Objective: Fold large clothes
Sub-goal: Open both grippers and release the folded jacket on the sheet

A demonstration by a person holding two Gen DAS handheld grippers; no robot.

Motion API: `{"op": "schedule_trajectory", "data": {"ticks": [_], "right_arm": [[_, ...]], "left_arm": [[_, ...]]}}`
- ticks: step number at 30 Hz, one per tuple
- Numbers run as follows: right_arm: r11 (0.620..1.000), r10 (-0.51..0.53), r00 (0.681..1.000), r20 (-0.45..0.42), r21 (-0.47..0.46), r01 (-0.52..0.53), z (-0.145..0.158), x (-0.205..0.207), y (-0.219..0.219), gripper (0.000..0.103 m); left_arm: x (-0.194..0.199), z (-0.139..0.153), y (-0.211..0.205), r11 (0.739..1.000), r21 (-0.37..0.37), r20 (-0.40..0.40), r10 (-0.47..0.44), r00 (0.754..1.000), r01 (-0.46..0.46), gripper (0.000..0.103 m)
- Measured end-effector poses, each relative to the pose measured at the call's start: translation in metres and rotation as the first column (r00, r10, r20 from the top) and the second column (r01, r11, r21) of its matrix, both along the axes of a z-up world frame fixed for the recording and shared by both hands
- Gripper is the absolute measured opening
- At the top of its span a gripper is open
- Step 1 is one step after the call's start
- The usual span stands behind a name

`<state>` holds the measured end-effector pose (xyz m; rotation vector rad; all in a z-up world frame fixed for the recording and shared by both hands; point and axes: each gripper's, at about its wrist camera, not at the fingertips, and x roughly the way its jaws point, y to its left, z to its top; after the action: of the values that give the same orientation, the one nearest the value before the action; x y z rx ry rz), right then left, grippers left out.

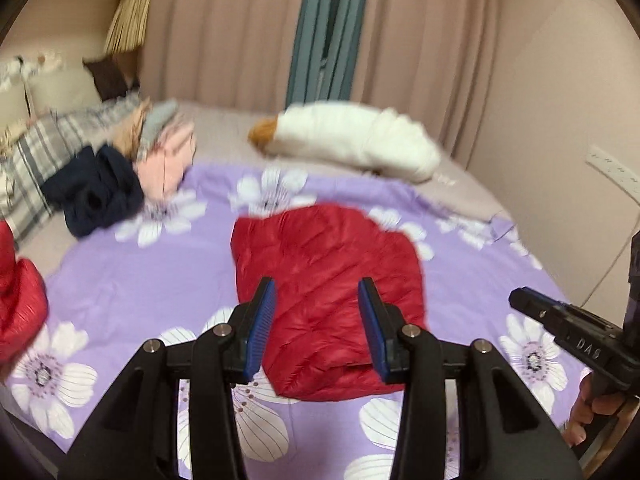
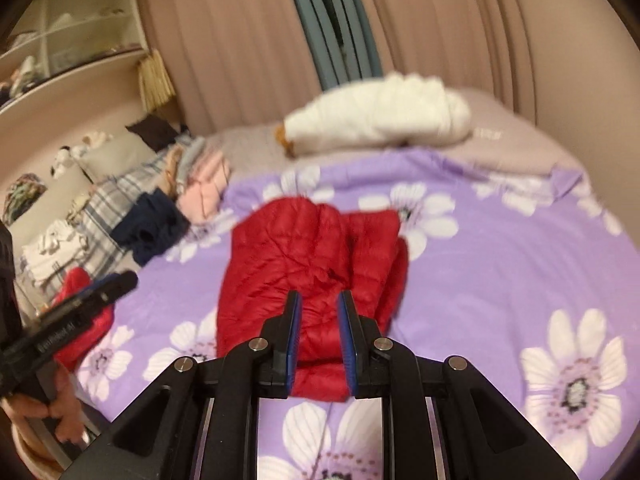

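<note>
Evidently folded: red quilted puffer jacket (image 1: 326, 300) lies as a compact bundle on the purple floral bed cover (image 1: 140, 280), likely set down finished. Left tool (image 1: 316, 330) and right tool (image 2: 319, 338) hover above it, jaws spread, holding nothing. White padded garment (image 1: 352, 140) waits beyond, near the curtain.

Your left view cuts off a second red garment (image 1: 18, 304) at its edge; motion blur smears the clothes pile (image 1: 120, 176) and white bundle (image 1: 356, 140).
</note>
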<state>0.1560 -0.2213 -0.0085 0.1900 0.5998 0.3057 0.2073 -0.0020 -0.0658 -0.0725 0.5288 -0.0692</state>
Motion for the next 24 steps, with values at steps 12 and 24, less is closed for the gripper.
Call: {"op": "schedule_trajectory", "data": {"ticks": [12,24], "right_arm": [[0.997,-0.036,0.994,0.106,-0.065,0.043,0.02,-0.07,-0.006,0.02],[0.991,-0.04,0.976,0.213,-0.114,0.066,0.039,-0.103,0.002,0.02]], "left_arm": [[-0.076,0.022,-0.021,0.99,0.135,0.132,0.017,0.991,-0.035,0.043],[-0.107,0.042,-0.019,0.992,0.122,0.202,0.014,0.979,-0.039,0.045]]}}
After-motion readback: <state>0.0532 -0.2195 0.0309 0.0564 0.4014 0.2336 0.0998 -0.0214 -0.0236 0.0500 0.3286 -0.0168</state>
